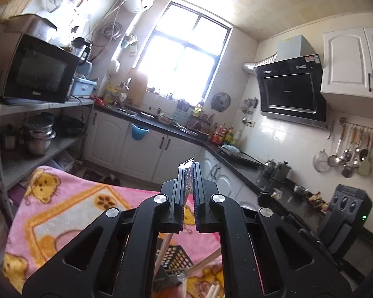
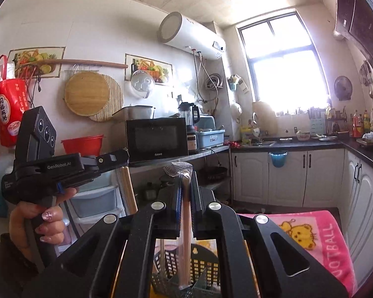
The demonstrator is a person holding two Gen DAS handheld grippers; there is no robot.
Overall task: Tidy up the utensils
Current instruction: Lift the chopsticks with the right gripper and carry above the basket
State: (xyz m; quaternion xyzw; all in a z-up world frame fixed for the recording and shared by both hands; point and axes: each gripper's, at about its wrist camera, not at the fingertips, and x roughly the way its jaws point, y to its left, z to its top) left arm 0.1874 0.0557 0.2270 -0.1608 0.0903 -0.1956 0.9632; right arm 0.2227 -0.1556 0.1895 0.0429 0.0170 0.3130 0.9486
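Observation:
My left gripper (image 1: 189,170) is shut on a clear plastic wrapper (image 1: 186,165) that pokes out past its fingertips. Pale wooden chopsticks (image 1: 163,248) show below it, through the gap in the gripper body. In the right wrist view a hand holds the left gripper (image 2: 112,159) at the left, with pale sticks (image 2: 129,188) hanging under its fingers. My right gripper (image 2: 186,175) is shut on an upright pack of chopsticks (image 2: 186,213) in clear wrap, crinkled at the top. A black perforated basket (image 2: 204,263) sits right below it on the pink bear blanket (image 2: 318,238).
The basket (image 1: 177,257) and blanket (image 1: 62,198) also show under the left gripper. A shelf with a microwave (image 2: 156,139) and pots stands on one side. White cabinets and a dark counter (image 2: 298,145) run under the window. Hanging utensils (image 1: 353,149) line the far wall.

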